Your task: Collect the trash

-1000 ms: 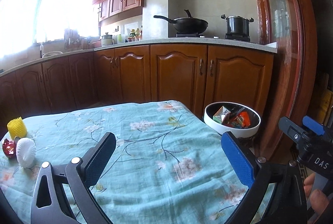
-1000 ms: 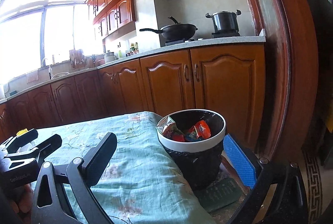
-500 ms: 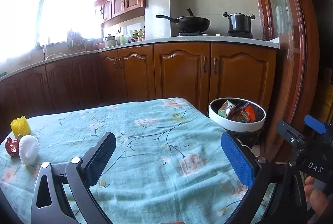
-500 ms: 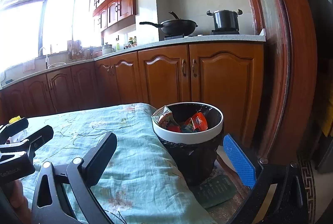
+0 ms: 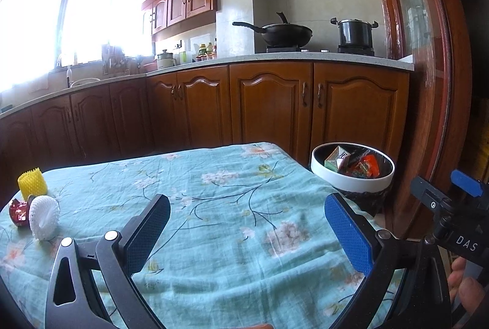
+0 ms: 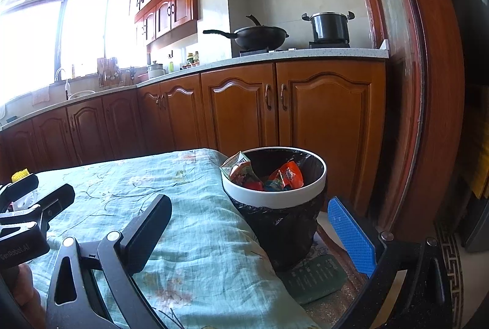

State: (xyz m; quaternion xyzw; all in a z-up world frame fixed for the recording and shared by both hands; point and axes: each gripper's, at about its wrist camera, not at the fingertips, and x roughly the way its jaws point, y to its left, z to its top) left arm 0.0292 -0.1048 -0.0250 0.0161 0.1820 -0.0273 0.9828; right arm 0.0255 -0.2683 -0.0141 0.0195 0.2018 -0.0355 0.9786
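A white-rimmed trash bin (image 6: 275, 197) with a black liner stands off the table's right edge; it holds a carton and orange wrappers, and shows in the left wrist view (image 5: 351, 176) too. On the table's far left lie a white foam net (image 5: 44, 220), a yellow foam net (image 5: 32, 184) and a red wrapper (image 5: 17, 211). My left gripper (image 5: 249, 232) is open and empty above the cloth. My right gripper (image 6: 249, 234) is open and empty, near the bin.
A teal floral cloth (image 5: 214, 206) covers the table. Brown kitchen cabinets (image 5: 269, 106) run behind, with a wok (image 5: 284, 34) and a pot (image 5: 354, 31) on the stove. A wooden door frame (image 6: 428, 84) stands at the right. A green mat (image 6: 314, 277) lies under the bin.
Both grippers have drifted back and slightly up; the bin and table look a little farther and lower. Both stay open and empty.
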